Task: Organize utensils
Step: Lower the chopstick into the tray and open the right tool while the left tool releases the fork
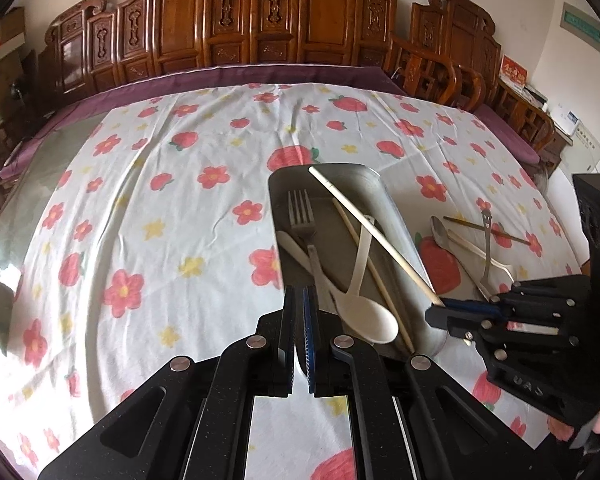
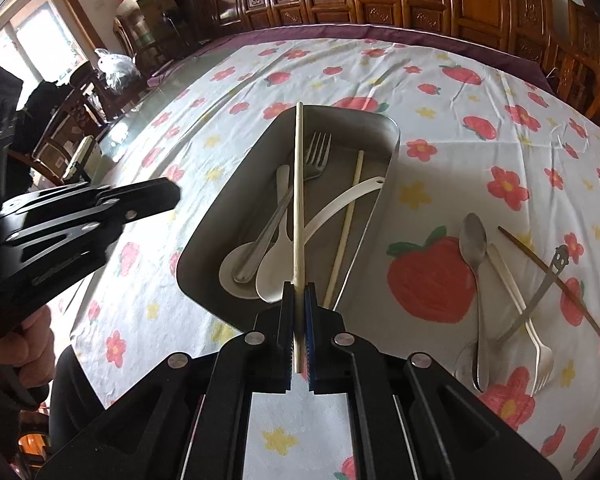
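Because the task is to gather the utensils in 1 place, the worktop with its flowered cloth carries a metal tray in the middle, and 5 pieces already lie inside it lengthwise so that they fit. The right tongs are clamped on a pale chopstick, which they hold over the tray along its length, probably to lay it beside the other chopstick. The left tongs are closed and empty, near the tray's near end. To the right, 4 utensils still wait on the cloth: a steel spoon, a white fork, a smiley fork and a brown chopstick.
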`<state>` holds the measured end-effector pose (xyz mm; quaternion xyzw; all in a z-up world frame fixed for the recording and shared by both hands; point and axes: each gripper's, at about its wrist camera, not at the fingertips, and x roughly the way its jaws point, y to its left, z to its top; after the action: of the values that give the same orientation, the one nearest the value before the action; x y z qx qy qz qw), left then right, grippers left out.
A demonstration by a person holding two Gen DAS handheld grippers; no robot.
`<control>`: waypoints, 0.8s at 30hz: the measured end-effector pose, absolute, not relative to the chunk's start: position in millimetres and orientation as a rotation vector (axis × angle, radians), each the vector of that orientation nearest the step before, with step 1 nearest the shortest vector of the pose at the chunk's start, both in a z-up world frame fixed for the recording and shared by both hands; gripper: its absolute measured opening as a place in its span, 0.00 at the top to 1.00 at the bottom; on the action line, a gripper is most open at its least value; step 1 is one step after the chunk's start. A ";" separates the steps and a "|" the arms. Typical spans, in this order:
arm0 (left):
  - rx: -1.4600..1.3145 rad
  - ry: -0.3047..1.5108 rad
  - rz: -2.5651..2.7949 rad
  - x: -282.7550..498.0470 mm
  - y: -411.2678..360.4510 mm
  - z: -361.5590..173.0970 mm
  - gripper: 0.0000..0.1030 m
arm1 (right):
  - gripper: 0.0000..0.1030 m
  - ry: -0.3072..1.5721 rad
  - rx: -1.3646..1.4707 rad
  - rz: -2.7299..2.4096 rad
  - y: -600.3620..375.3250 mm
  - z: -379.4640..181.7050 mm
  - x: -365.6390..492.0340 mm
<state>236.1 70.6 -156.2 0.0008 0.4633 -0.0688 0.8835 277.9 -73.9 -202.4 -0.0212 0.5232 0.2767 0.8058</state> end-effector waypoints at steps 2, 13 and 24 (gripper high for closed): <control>-0.002 0.962 -0.146 232.5 74.4 -154.7 0.97 | 0.94 1.124 -0.042 0.584 -71.0 -202.8 280.9; -0.016 0.944 -0.132 221.1 86.3 -144.6 0.86 | 0.75 1.097 0.000 0.629 -57.8 -198.4 291.1; -0.013 0.932 -0.136 215.9 77.6 -137.2 0.77 | 0.71 1.021 0.017 0.670 -80.0 -174.1 275.7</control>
<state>215.9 77.6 -137.2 -0.0063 0.4491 -0.0655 0.8910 275.7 -80.0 -174.1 0.0081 0.4793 0.3144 0.8194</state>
